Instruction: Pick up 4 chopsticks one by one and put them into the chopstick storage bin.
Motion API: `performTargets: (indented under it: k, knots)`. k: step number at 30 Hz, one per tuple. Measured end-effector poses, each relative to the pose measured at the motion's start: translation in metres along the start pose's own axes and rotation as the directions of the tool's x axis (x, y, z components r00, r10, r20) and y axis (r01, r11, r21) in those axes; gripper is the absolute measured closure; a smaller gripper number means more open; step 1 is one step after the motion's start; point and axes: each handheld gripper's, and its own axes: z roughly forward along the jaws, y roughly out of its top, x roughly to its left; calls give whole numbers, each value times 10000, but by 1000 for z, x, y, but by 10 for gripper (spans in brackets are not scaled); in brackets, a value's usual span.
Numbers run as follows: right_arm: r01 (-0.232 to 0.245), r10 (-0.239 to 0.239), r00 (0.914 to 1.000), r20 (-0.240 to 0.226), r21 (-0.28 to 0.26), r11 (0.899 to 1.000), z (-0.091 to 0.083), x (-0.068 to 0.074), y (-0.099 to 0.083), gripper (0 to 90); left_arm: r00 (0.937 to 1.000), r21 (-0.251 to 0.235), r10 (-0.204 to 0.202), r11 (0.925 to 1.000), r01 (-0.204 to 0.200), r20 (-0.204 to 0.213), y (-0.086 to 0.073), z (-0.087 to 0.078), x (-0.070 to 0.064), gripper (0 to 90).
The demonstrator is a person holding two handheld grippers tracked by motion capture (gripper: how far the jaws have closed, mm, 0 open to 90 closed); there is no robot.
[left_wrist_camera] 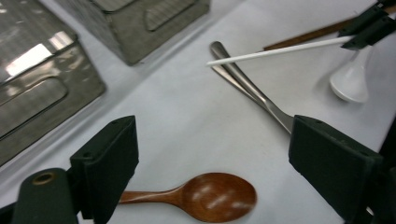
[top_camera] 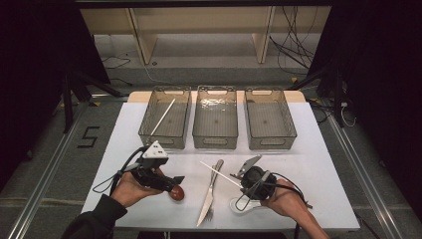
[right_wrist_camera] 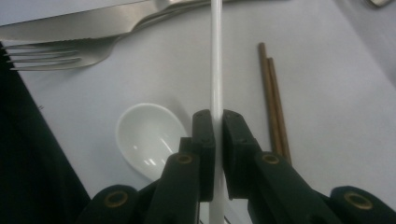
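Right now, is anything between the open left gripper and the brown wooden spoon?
Nothing visible: the brown wooden spoon lies bare on the white table between the left gripper's open jaws.

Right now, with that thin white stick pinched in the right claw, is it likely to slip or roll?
The white chopstick looks smooth and glossy, so it may slide within the right gripper. It stays straight past the jaws, so it is probably stiff. Round and thin, it would likely roll on the table if dropped.
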Motion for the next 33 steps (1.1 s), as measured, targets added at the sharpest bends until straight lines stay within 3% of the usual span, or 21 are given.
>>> performTargets:
  k: [4,7,10,13,18,21,23,24,27,29,30,33]
  knots:
    - [938,-938,9955,-155,-23,9956,-1,9,5,851,9981,400,456,9981,-472,411,5,6,-7,168]
    - [1365,-1366,9904,-191,-76,9906,-2,15,7,851,9946,557,760,9952,-800,707,9,11,-14,176]
    - [1533,-1535,9877,-286,-116,9881,-3,19,10,851,9855,1008,1295,9849,-1406,1096,15,16,-20,206]
    - [1732,-1737,9843,-300,-174,9847,-4,21,11,851,9763,1298,1587,9754,-1781,1474,19,23,-28,228]
    - [1990,-1996,9792,-355,-210,9798,-4,23,11,851,9593,1657,2308,9521,-2572,1628,24,30,-37,274]
    - [2312,-2320,9720,-380,-230,9726,-4,24,11,851,9545,1712,2401,9475,-2700,1767,27,31,-37,299]
    - [2297,-2303,9719,-483,-180,9731,-5,27,11,851,9505,1790,2506,9423,-2830,1835,28,33,-38,316]
    - [2528,-2535,9662,-460,-209,9673,-4,27,12,851,9489,1819,2503,9411,-2851,1921,28,34,-38,322]
    - [2595,-2600,9641,-537,-176,9656,-5,30,12,851,9405,1969,2665,9308,-3079,2110,29,37,-40,339]
    - [2855,-2863,9565,-562,-207,9581,-4,31,12,851,9358,2098,2728,9241,-3194,2234,29,39,-41,345]
    - [2807,-2812,9578,-601,-171,9596,-5,32,12,851,9337,2153,2748,9212,-3240,2294,29,40,-42,349]
    - [3060,-3067,9492,-709,-202,9518,-5,35,13,851,9257,2336,2869,9094,-3441,2464,29,44,-44,365]
